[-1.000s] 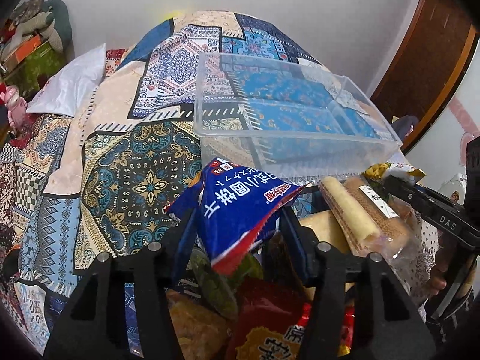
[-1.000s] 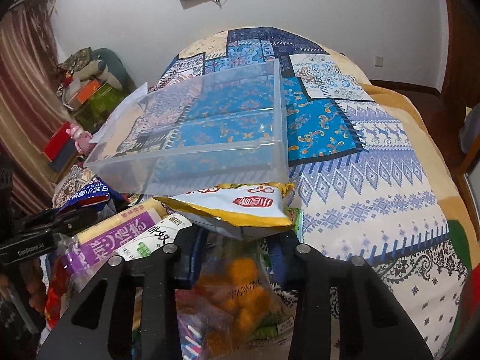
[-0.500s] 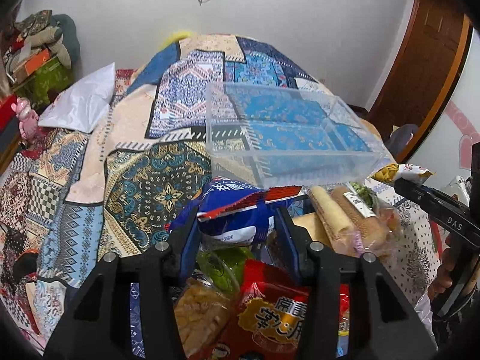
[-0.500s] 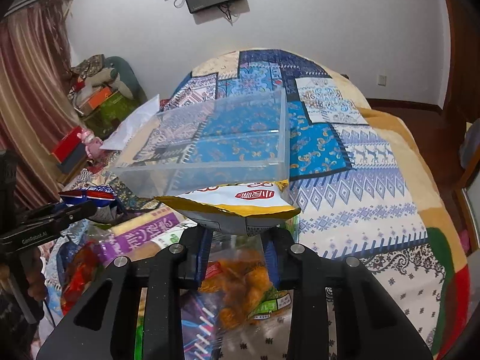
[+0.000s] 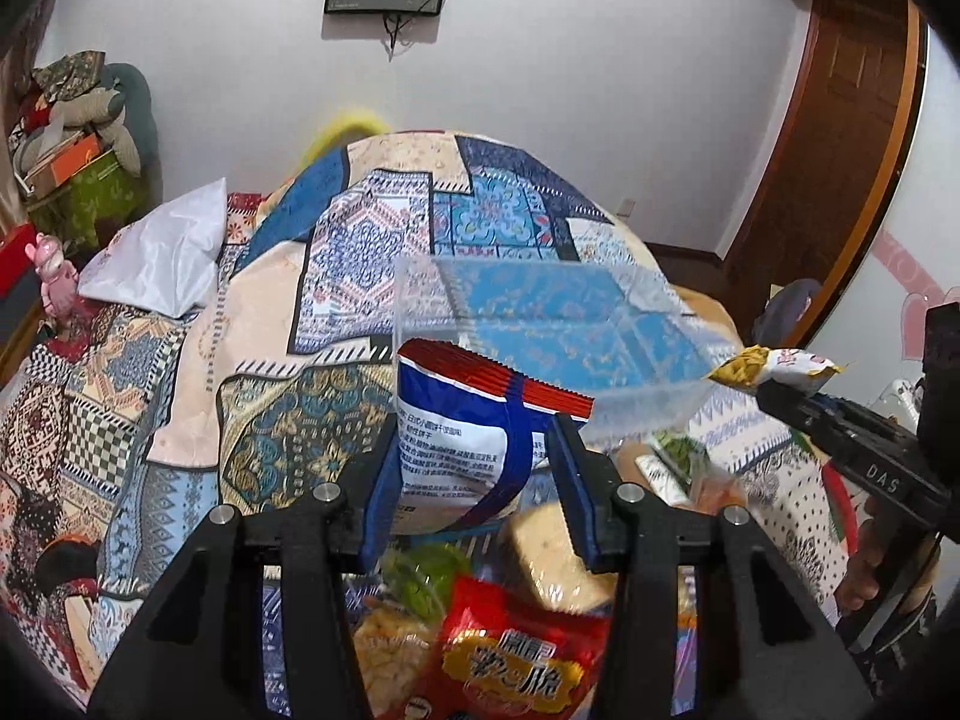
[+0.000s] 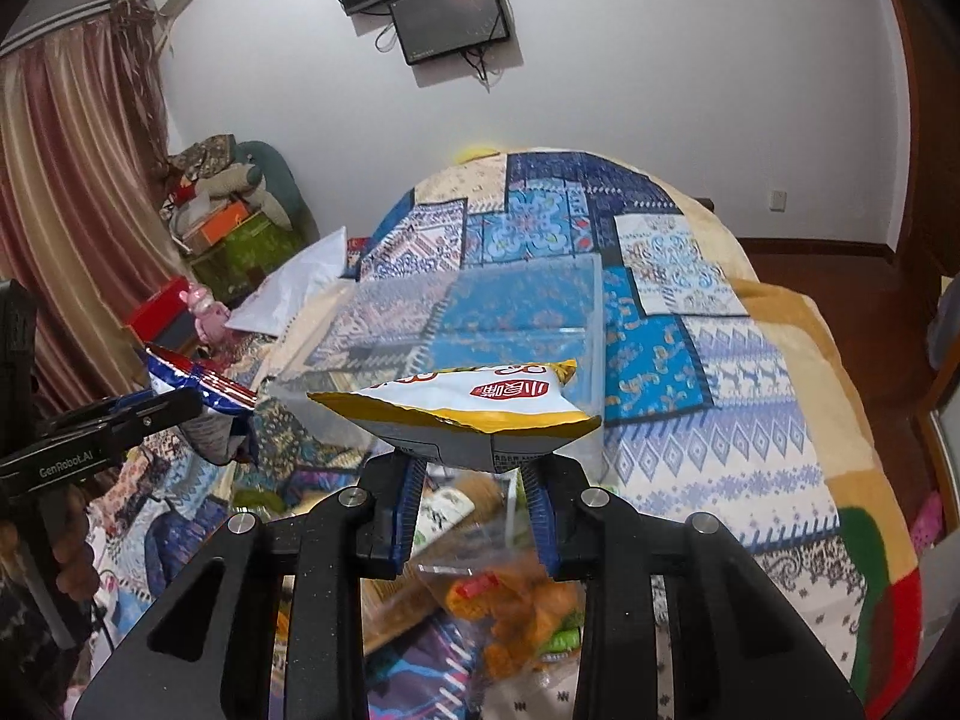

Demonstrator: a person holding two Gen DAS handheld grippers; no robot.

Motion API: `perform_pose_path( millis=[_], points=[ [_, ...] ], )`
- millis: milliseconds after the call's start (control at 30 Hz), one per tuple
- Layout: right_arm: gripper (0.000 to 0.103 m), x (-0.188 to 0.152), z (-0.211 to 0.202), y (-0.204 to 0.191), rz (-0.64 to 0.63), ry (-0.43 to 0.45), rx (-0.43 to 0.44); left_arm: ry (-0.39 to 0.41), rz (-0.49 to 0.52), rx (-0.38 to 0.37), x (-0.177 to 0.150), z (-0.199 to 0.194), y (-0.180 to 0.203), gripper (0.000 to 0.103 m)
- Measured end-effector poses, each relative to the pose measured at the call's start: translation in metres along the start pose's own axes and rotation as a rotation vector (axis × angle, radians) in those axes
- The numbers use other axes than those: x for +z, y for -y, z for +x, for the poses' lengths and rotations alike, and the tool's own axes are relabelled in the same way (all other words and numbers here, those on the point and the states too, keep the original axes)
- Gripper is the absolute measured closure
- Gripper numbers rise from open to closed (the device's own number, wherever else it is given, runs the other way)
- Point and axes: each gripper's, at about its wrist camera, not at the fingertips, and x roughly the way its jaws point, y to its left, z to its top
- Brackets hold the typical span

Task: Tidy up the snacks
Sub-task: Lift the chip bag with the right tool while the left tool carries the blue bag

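Note:
My left gripper [image 5: 474, 480] is shut on a blue, white and red snack bag [image 5: 462, 426] and holds it up in front of a clear plastic bin [image 5: 540, 324] on the bed. My right gripper [image 6: 474, 504] is shut on a yellow and white snack bag [image 6: 462, 408], held just before the same bin [image 6: 480, 312]. Each gripper shows in the other's view: the right one [image 5: 798, 402] at the right, the left one [image 6: 180, 408] at the left. A pile of loose snack packets [image 5: 510, 630] lies below both grippers; it also shows in the right wrist view [image 6: 498, 600].
The bin sits on a patterned quilt [image 5: 270, 408] covering a bed. A white pillow [image 5: 162, 258] lies at the left. Boxes and clutter [image 5: 72, 168] stand by the left wall. A wooden door [image 5: 840, 138] is at the right. Monitors [image 6: 444, 18] hang on the far wall.
Both grippers have risen with their bags, so the bin and snack pile sit lower and farther in view. The blue bag has swung upright, its printed back now facing me.

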Motion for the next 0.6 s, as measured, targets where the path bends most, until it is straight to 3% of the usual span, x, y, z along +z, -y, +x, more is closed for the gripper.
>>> perform_pose_path(
  millis=[367, 600],
  points=[
    [0.075, 0.025, 0.031, -0.004, -0.013, 0.01, 0.02, 0.064, -0.007, -0.024, 0.044, 0.02, 0.009, 0.056],
    [0.075, 0.035, 0.06, -0.001, -0.014, -0.028, 0.02, 0.034, -0.016, -0.034, 0.055, 0.056, 0.01, 0.056]
  ],
)
